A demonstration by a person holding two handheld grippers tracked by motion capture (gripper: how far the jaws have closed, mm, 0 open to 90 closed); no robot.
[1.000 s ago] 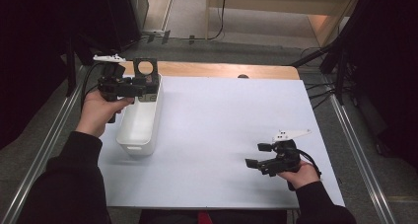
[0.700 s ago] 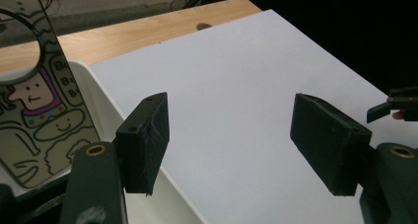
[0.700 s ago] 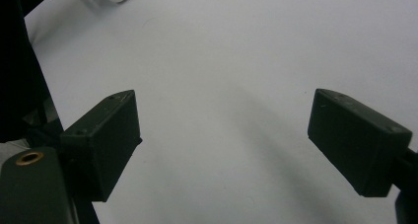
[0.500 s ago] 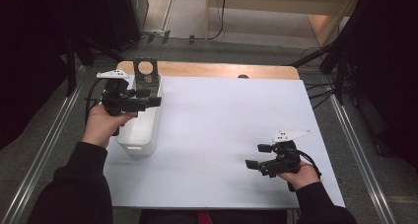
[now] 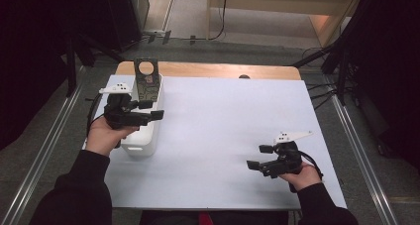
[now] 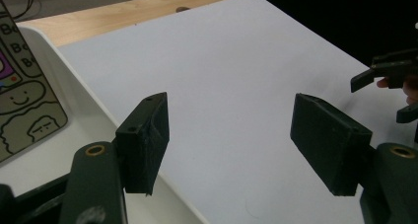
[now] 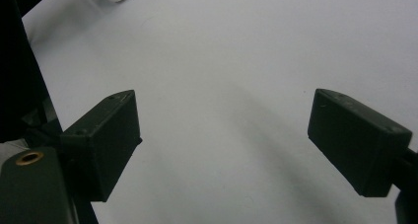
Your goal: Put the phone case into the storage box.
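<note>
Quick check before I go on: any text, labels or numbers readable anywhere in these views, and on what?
"Be" – two cut-off starts of words, one above the other, at the left edge of the left gripper view, on the printed card standing in the white bin; the rest runs out of frame.
The card's cartoon faces carry no words.
In the high view the card's print is too small to read.
No other text is legible.

A white tabletop lies over a wooden board showing along its 12 o'clock edge. Grey carpet floor surrounds it, metal rails run at 3 and 9 o'clock, and the room's sides fall dark.
</note>
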